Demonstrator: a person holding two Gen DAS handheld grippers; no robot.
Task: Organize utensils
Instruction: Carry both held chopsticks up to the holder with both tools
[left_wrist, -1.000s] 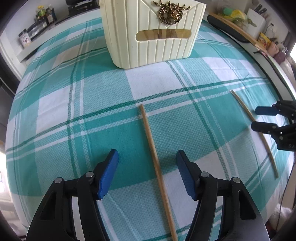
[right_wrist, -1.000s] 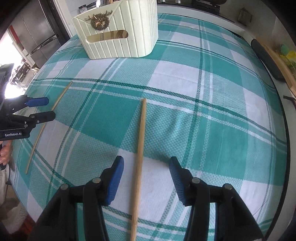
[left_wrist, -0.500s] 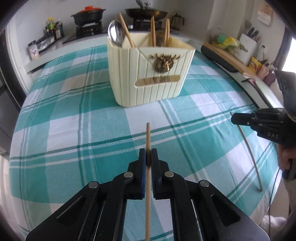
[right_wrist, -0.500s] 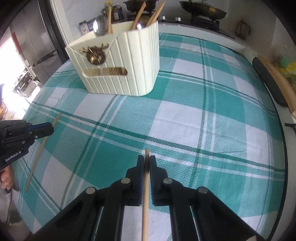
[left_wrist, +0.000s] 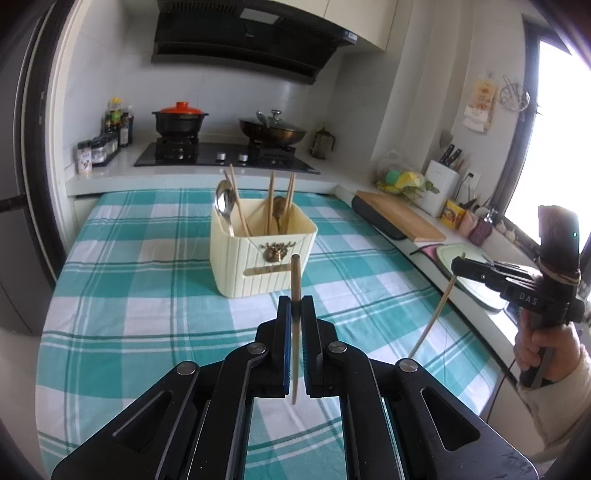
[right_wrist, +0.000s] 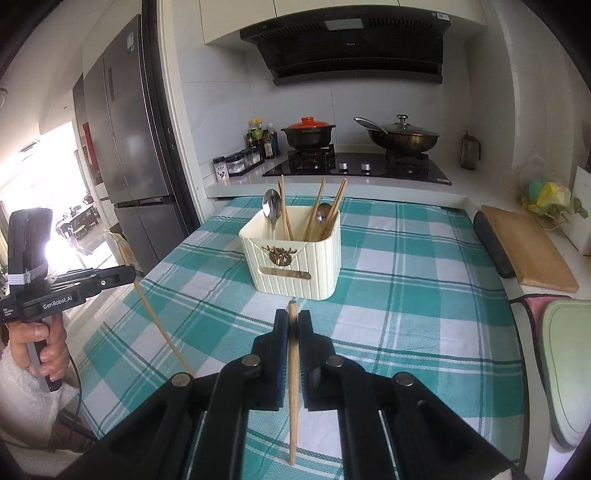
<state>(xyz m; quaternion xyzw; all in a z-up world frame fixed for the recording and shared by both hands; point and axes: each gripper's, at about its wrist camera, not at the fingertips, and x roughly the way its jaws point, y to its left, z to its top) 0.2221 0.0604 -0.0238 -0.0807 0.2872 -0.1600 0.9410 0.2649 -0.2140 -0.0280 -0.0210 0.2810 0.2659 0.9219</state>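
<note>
A: Two chopsticks, one per gripper? Where's each sitting?

B: Yep. left gripper (left_wrist: 295, 306) is clamped tight on its chopstick (left_wrist: 295, 280), right gripper (right_wrist: 293, 325) pinches the other chopstick (right_wrist: 293, 387). Both tips poke past the fingers, cream utensil holder (left_wrist: 258, 266) straight ahead on the checked cloth (left_wrist: 129, 295).

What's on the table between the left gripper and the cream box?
Nothing but bare checked tablecloth lies between the left gripper, shut on a chopstick, and the cream box; the left wrist view shows it.
</note>
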